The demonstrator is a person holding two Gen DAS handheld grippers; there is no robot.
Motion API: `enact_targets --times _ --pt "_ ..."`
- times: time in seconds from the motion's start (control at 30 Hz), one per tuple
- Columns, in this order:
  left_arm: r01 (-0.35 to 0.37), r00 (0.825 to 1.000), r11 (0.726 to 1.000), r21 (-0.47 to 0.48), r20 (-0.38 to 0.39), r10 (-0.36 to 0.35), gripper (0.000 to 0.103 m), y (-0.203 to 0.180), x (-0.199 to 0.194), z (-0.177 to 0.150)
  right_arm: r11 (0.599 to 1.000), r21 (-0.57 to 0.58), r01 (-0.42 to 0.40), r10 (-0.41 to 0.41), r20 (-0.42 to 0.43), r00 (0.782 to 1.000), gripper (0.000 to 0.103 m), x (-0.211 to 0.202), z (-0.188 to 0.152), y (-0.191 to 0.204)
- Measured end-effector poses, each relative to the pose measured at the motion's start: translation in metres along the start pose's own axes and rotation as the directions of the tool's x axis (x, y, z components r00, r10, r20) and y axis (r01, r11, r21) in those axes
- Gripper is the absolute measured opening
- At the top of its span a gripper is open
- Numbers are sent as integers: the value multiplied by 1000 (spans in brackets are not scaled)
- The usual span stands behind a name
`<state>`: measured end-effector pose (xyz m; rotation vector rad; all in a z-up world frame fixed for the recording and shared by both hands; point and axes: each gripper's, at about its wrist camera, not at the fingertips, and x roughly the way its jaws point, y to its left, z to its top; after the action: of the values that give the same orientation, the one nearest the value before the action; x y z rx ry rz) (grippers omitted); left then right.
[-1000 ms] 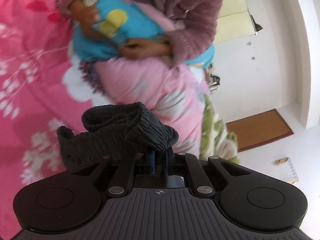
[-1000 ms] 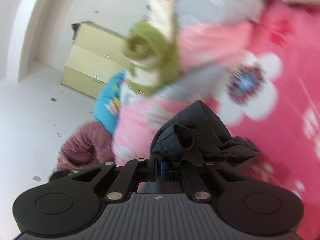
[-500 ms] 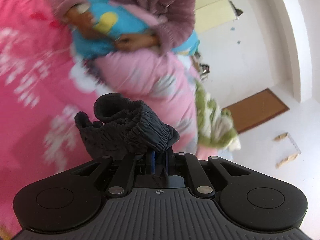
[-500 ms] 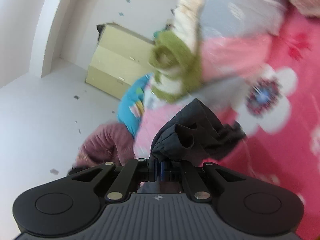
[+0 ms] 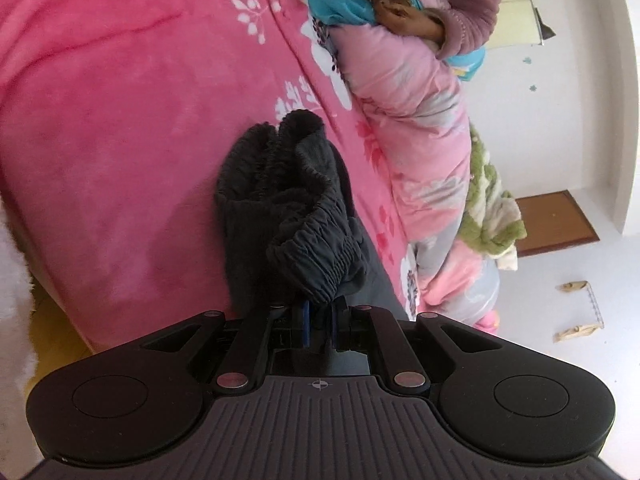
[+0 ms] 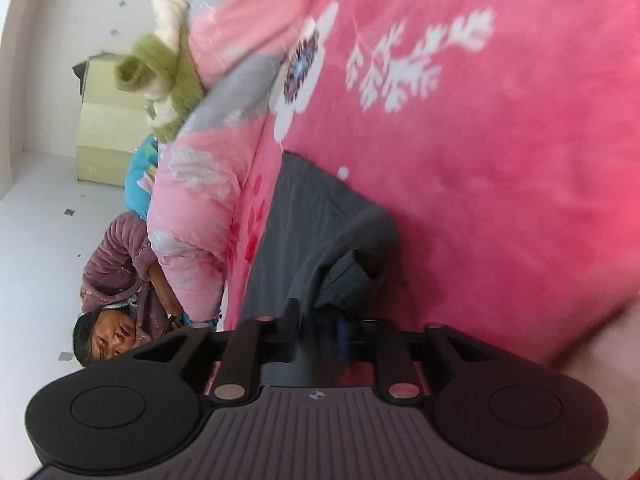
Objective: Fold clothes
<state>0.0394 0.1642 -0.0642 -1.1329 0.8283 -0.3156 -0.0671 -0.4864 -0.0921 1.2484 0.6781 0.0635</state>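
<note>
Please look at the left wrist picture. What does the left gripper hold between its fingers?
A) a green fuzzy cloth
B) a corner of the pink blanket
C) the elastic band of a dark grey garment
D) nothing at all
C: the left gripper is shut on the gathered elastic band of the dark grey garment, which lies on the pink blanket.

Left hand-held gripper (image 5: 318, 322) fingertips buried in dark trousers (image 5: 288, 208), pink blanket (image 6: 500, 160) motion-blurred
</note>
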Motion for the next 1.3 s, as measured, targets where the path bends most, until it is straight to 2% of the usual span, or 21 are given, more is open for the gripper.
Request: enact_targets --times 0.07,0.13,0.27,0.37,0.47,0.53,0.6,0.7,0.73,0.83,0.9,0.93,0.97,1.03,1.1,1.2,1.3 --pt "1 1000 999 32 -11 -1 9 -1 -3 -1 1000 -16 4 -4 23 1000 46 -13 -7 2" --pt "-4 1000 997 74 -8 4 12 -1 -8 -3 1000 -23 3 -2 29 1000 46 -23 -18 3" --pt "14 999 991 132 39 -19 28 4 -26 -9 999 -43 -23 23 -9 1000 47 -26 -47 9" --pt "1 996 984 180 88 -18 36 7 -41 -12 989 -145 -26 19 -53 998 48 -21 -74 25" --pt "1 991 979 202 128 -27 36 13 -56 -14 965 -263 0 -26 -97 995 48 -8 -95 44" --pt "-31 983 963 267 180 -18 36 8 -67 -19 947 -320 35 -72 -105 992 48 2 -104 52" --pt "-70 973 924 376 229 -19 36 -5 -74 -28 927 -363 89 -118 -59 991 48 5 -107 59" --pt "-107 966 839 534 255 -39 37 -31 -73 -44 891 -414 187 -173 71 982 48 -1 -104 66" --pt "-96 970 811 577 237 -53 37 -39 -67 -51 886 -412 215 -189 104 976 48 -2 -100 66" --pt "-51 986 761 647 156 -67 38 -56 -40 -67 891 -358 280 -232 174 957 47 -5 -84 57" --pt "-18 994 725 688 88 -59 38 -68 -18 -81 907 -303 293 -242 196 950 47 -8 -74 45" --pt "3 997 697 717 48 -54 38 -74 -7 -91 917 -273 290 -240 200 950 46 -10 -70 39" --pt "26 999 666 745 10 -49 38 -80 3 -101 933 -240 268 -225 193 955 46 -12 -65 33" --pt "81 997 583 808 -77 -32 38 -93 27 -125 957 -193 219 -190 160 969 46 -14 -62 23" --pt "108 992 503 858 -123 -3 38 -102 43 -149 973 -160 166 -150 111 982 46 -12 -62 16" --pt "125 987 454 882 -156 32 38 -105 60 -167 978 -187 93 -91 19 996 46 -6 -76 14" --pt "128 984 452 883 -171 55 38 -102 65 -171 967 -254 20 -41 -78 996 46 6 -96 18"
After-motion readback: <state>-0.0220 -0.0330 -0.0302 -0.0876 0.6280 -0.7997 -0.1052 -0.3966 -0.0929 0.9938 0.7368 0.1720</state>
